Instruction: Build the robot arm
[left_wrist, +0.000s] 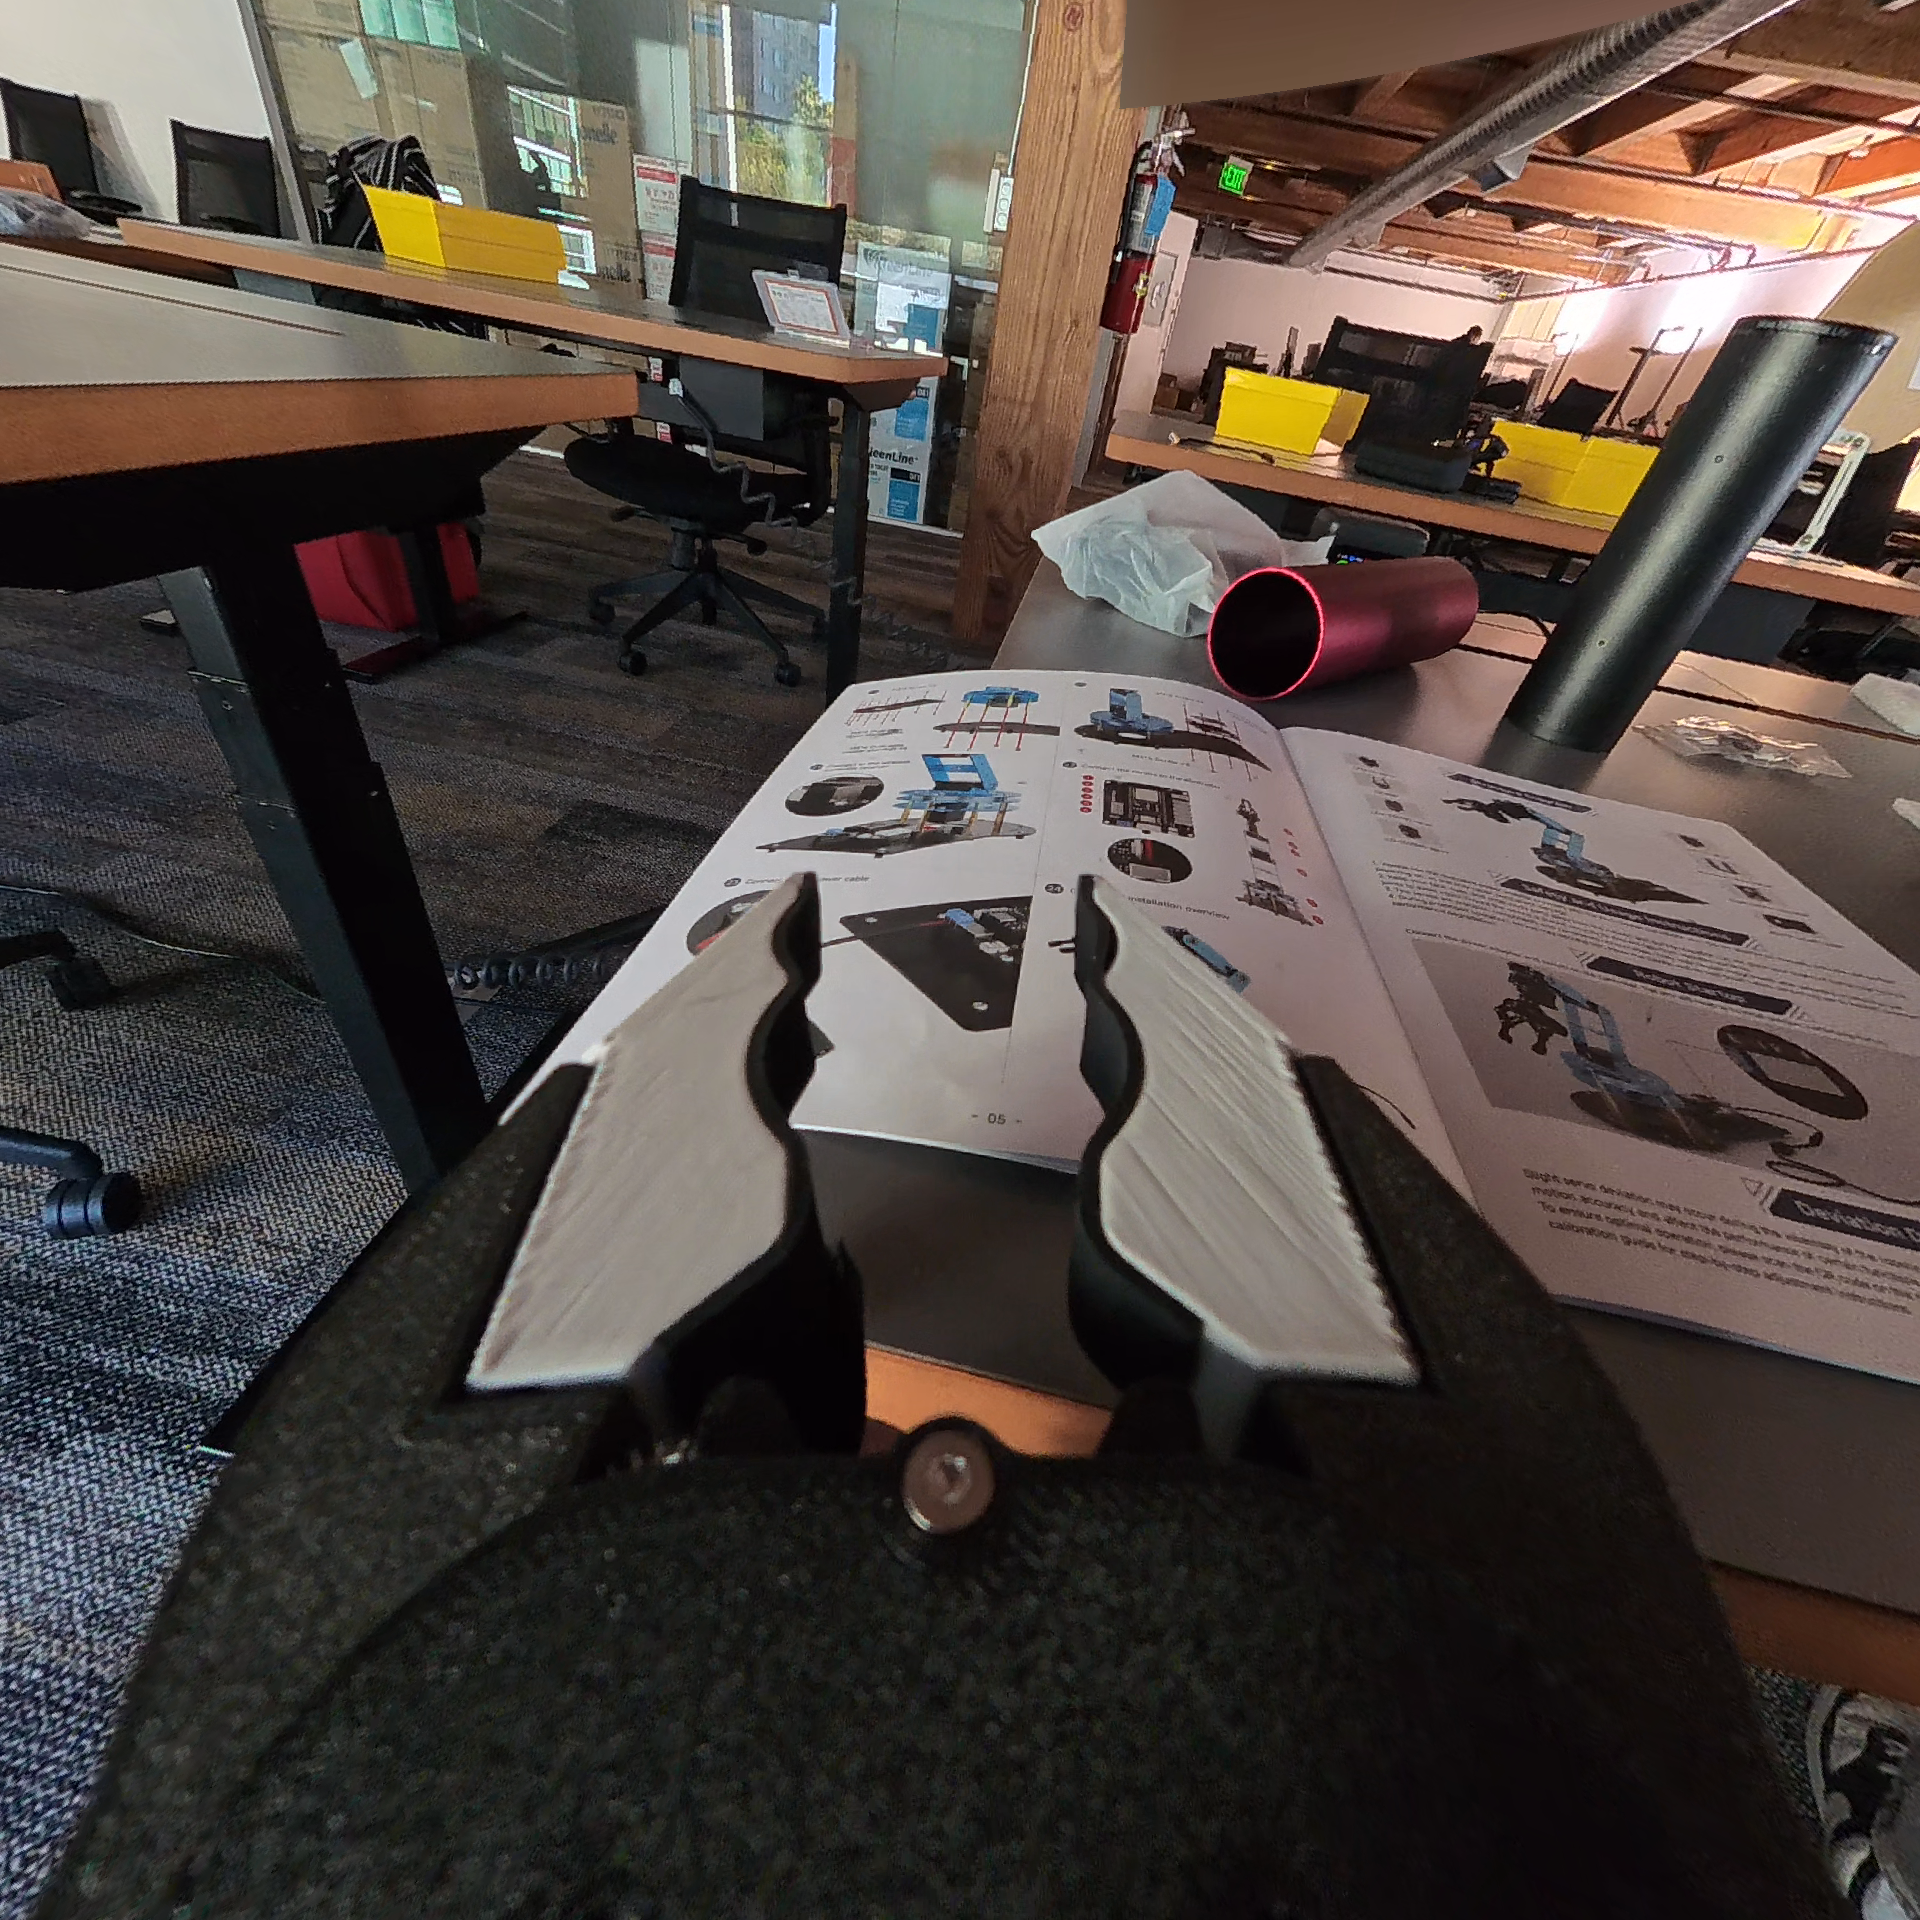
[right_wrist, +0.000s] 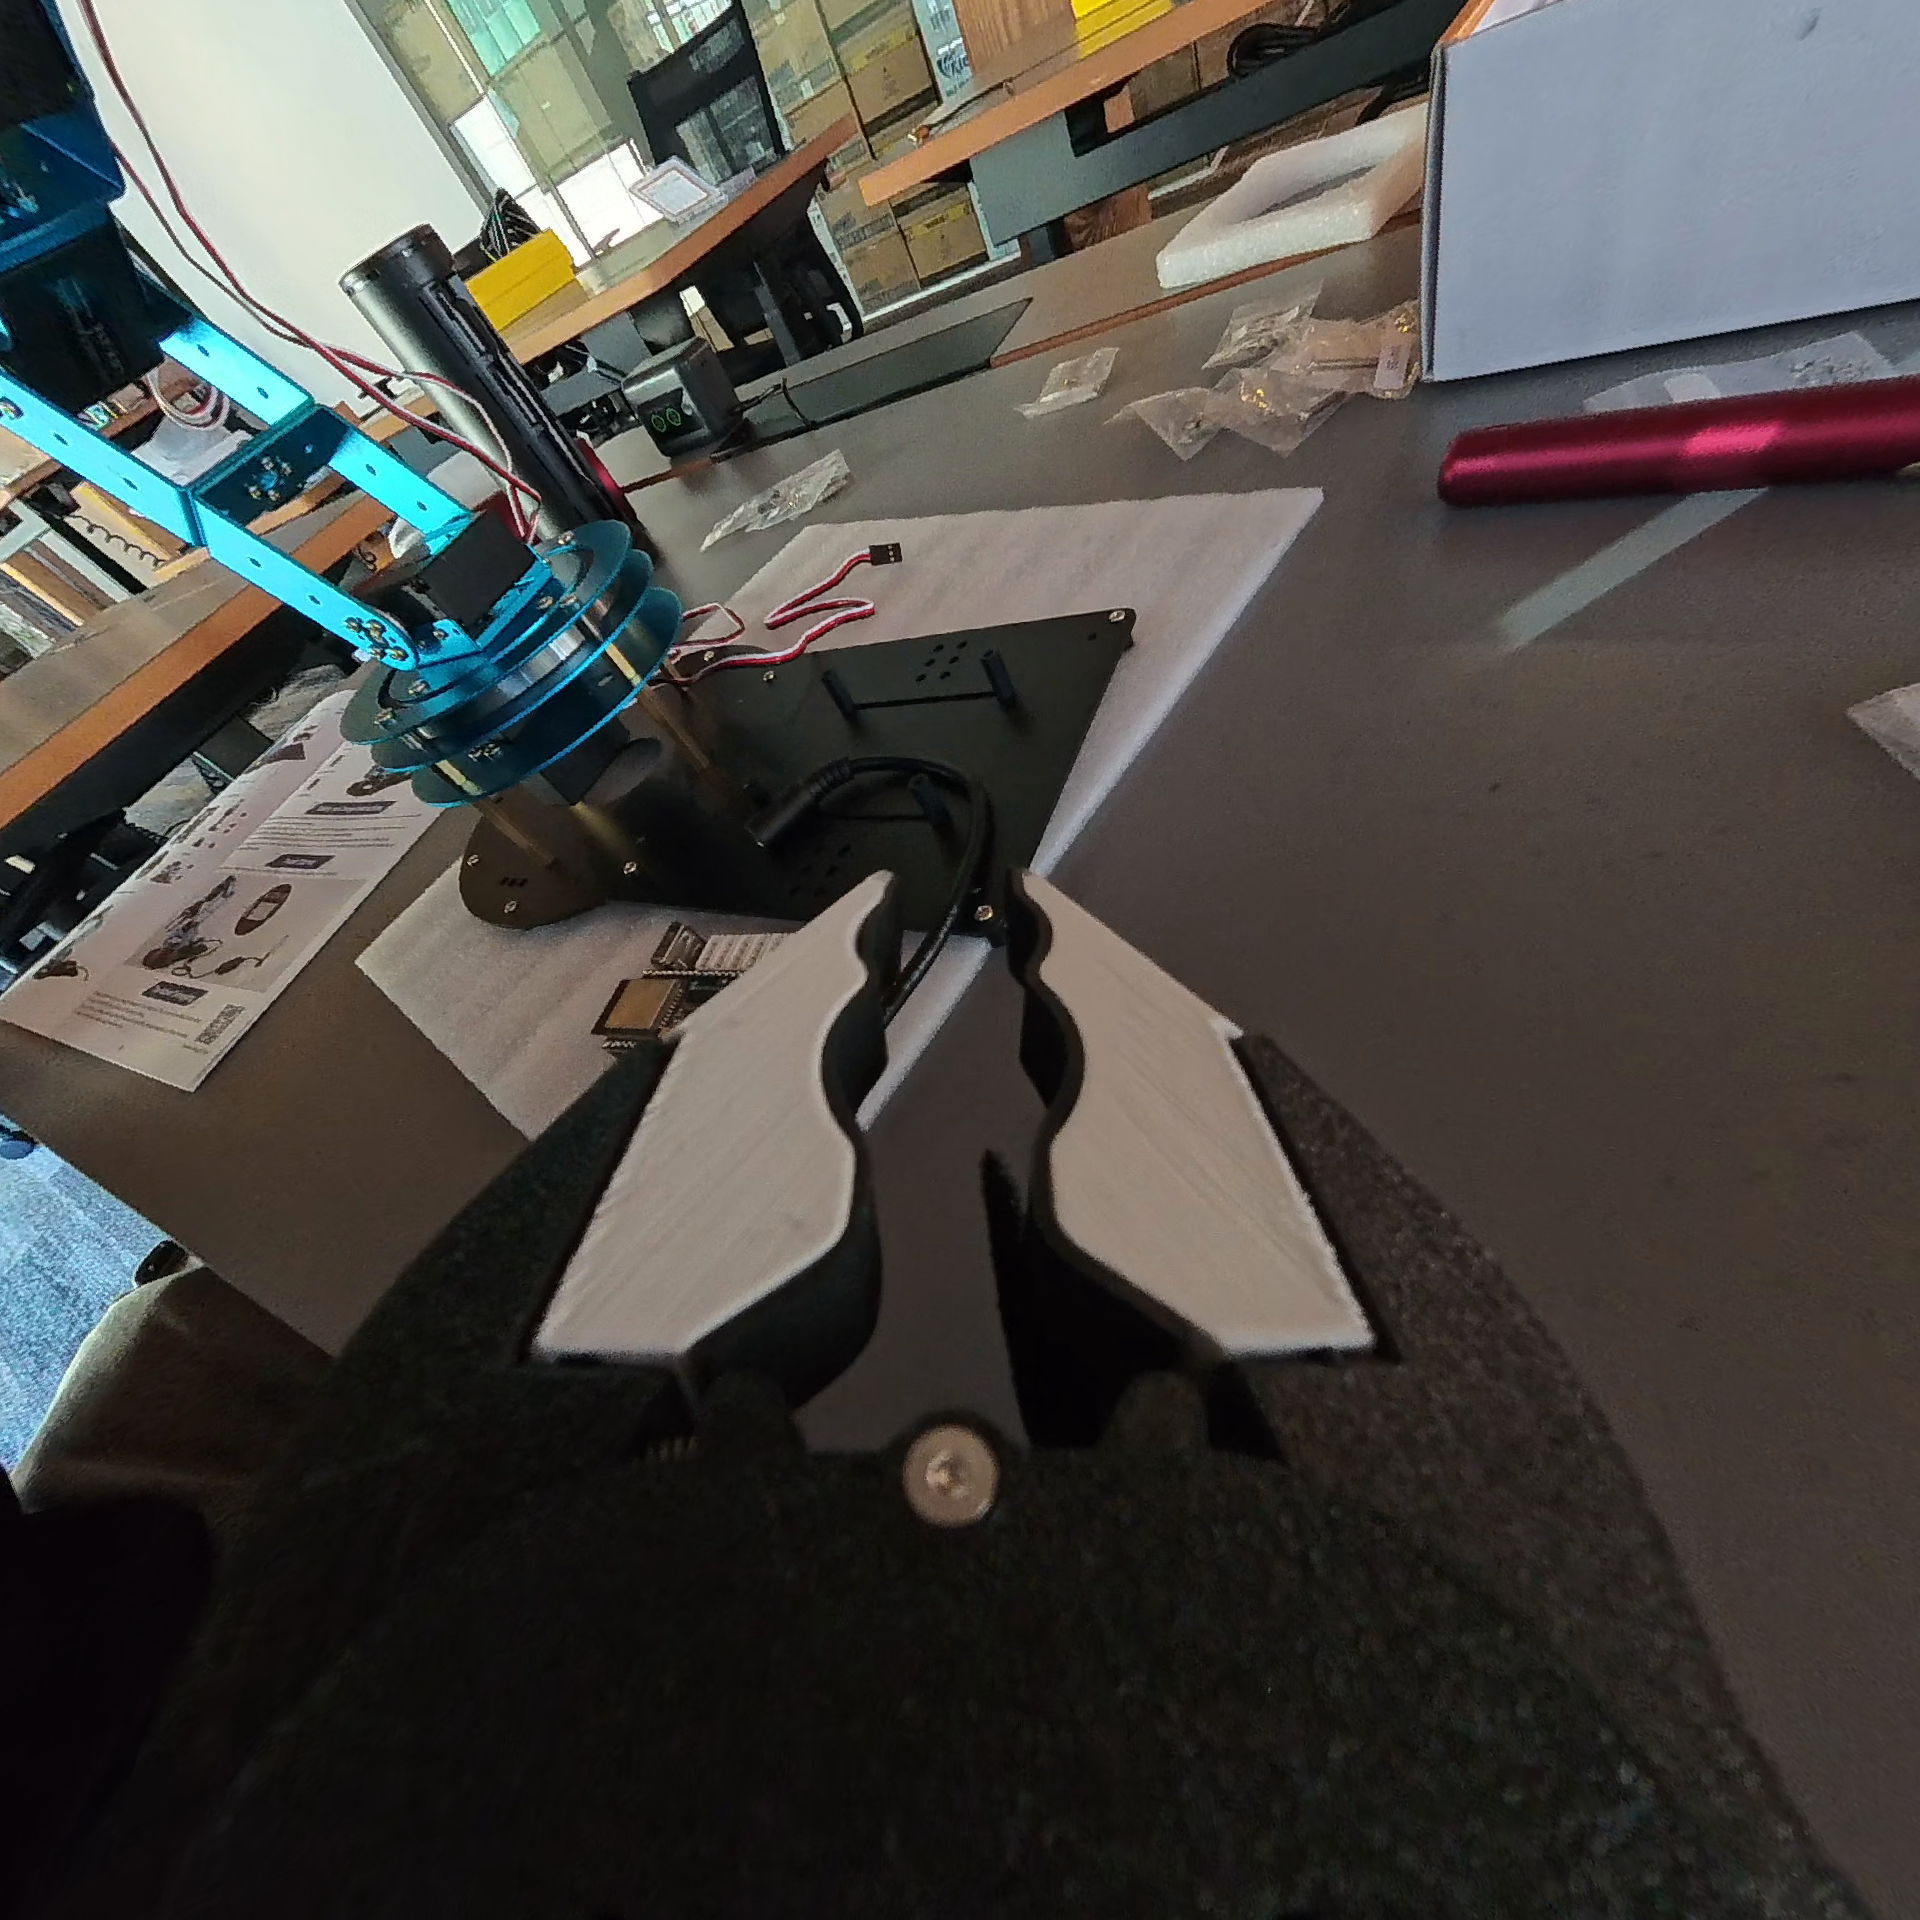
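Our left tool hangs open and empty over the open booklet at the table edge. Our right tool, jaws parted, hovers by the black cable on the black base plate.

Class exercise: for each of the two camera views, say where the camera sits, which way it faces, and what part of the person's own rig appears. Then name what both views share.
Left wrist view: sits on the left gripper, at the table edge, facing an open manual; jaws apart, empty.
Right wrist view: sits on the right gripper, above the table, facing a black cable and the blue arm kit; jaws apart, empty.
Shared: the manual, black tube and grey table.
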